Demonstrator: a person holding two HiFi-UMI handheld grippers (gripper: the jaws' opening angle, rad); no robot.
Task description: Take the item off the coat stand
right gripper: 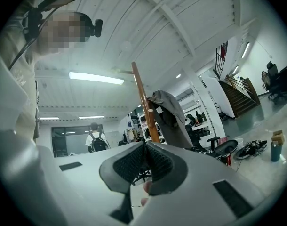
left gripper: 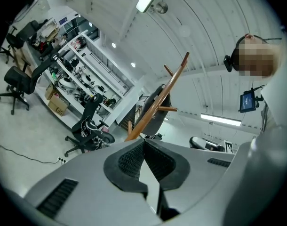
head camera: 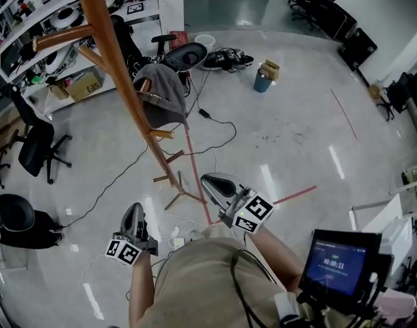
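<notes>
A wooden coat stand (head camera: 119, 67) rises ahead of me, with a grey garment (head camera: 162, 96) hung on one of its pegs. The stand (right gripper: 142, 102) and the garment (right gripper: 171, 117) also show ahead in the right gripper view. In the left gripper view the stand (left gripper: 157, 105) leans beyond the jaws, a dark item (left gripper: 155, 109) hanging behind it. My left gripper (head camera: 134, 217) is low at the left, jaws together and empty. My right gripper (head camera: 214, 184) is beside it, nearer the stand's feet, shut with nothing in it. Both are well short of the garment.
Office chairs (head camera: 34, 145) stand at the left by shelving (head camera: 51, 26). Cables (head camera: 215, 125) run over the floor past the stand's feet (head camera: 178, 190). A blue cup (head camera: 263, 79), shoes (head camera: 229, 59) and a chair base (head camera: 184, 55) lie beyond. A screen (head camera: 335, 262) sits at my right.
</notes>
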